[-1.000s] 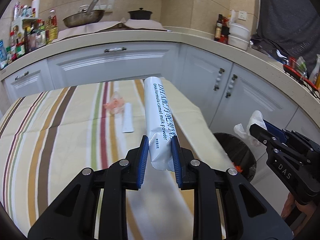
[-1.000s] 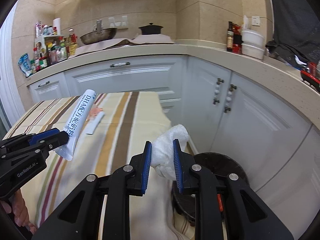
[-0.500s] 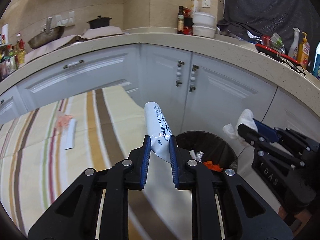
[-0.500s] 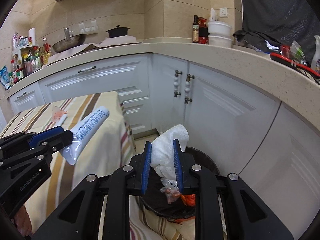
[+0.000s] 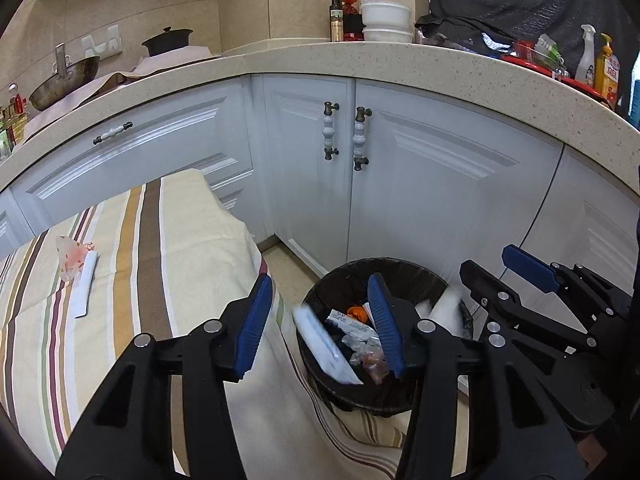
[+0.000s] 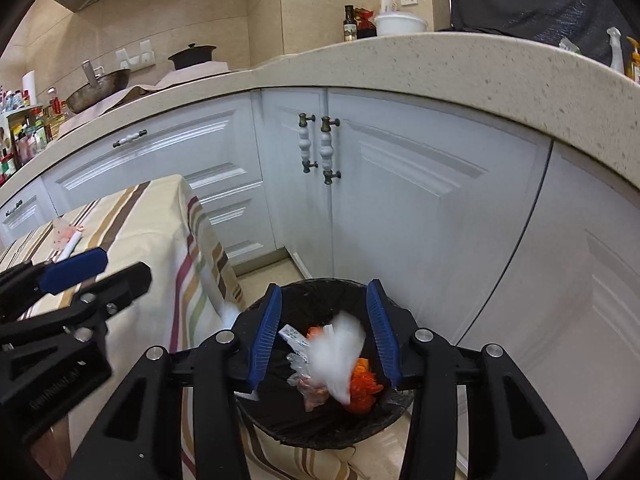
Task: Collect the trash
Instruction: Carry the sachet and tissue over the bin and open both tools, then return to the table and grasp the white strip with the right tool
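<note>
White cabinet doors curve round under a speckled counter, and below them stands the black-lined bin beside my striped tablecloth.

My left gripper stands with its blue pads apart; its jaws have just been opening, and the white sachet it carried is blurred between them, clear of both pads and tipping over the bin's near rim. My right gripper is spread as well, jaws likewise just opened, and the crumpled white plastic bag is a soft blur between its pads, falling onto the orange scraps and wrappers already in the bin. Neither tool grips anything.

Both pieces look light and limp. The sachet is a slick flat packet that I judge would bend if pinched at its end, so mid-length across its narrow width is the safer hold. The bag is airy and squashes to nothing; any bunched part will do.

Out on the cloth two more bits remain: a pinkish crumpled wrapper touching a thin white strip. The wrapper should crush easily in the pads. The strip lies flat, so I expect it to be fiddly; I would pinch it at an end or edge.
</note>
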`<state>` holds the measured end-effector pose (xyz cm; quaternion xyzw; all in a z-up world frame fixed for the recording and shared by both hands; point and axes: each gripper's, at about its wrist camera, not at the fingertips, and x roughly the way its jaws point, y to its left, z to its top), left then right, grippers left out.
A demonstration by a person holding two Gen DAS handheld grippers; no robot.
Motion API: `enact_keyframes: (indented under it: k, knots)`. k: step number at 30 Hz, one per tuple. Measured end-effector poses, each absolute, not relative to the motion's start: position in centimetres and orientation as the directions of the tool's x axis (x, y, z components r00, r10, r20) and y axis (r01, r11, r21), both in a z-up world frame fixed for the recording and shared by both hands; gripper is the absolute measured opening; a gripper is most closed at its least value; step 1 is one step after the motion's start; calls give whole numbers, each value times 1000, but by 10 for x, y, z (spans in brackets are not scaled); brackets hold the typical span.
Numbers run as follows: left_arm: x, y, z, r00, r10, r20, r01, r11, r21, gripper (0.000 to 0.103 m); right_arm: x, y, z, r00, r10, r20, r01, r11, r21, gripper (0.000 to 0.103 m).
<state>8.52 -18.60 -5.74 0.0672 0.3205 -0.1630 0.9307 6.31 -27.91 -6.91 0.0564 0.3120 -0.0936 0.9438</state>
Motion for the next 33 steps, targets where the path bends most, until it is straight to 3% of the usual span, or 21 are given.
enact_keyframes:
  k: [16,33]
  knots:
    - [77,-104,-34,794,-172,-584,208,978,-5,48,62,-251,-50,810,-115,-575,179,982,56,48]
    - [54,48,-26,815,73,-575,-83,996,8,48,102,-100,-23,827,139,-545,-133,990,49,50]
